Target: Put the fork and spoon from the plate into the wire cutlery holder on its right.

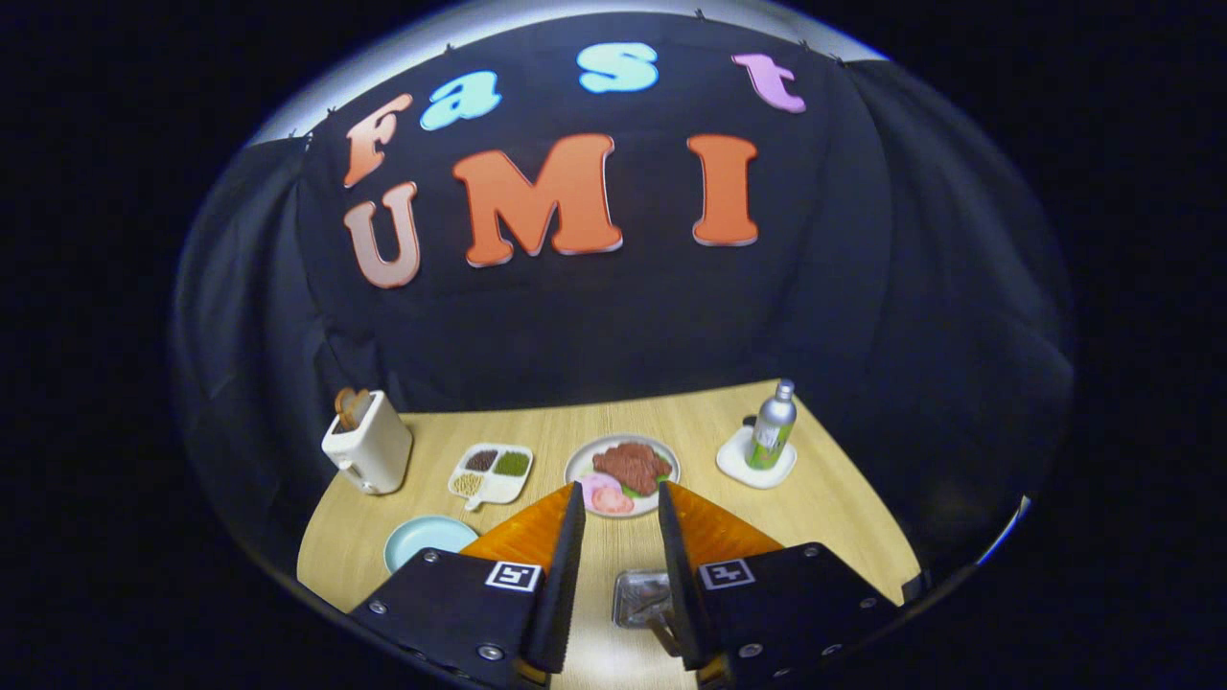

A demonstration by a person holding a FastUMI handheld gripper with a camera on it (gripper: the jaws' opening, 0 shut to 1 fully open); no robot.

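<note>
silvery object (640, 596) part-hidden behind tongs (620, 513), blue plate (422, 539) edge covered

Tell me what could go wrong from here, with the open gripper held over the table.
1. The gripper is open with a plate of food just ahead of its fingertips; pushing forward could shove it.
2. A shiny metal thing lies low beside the right finger, partly hidden, and I cannot identify it. Dropping straight down might knock it.
3. The bottle stands upright on a small white dish; a wide swing right could topple it.
</note>
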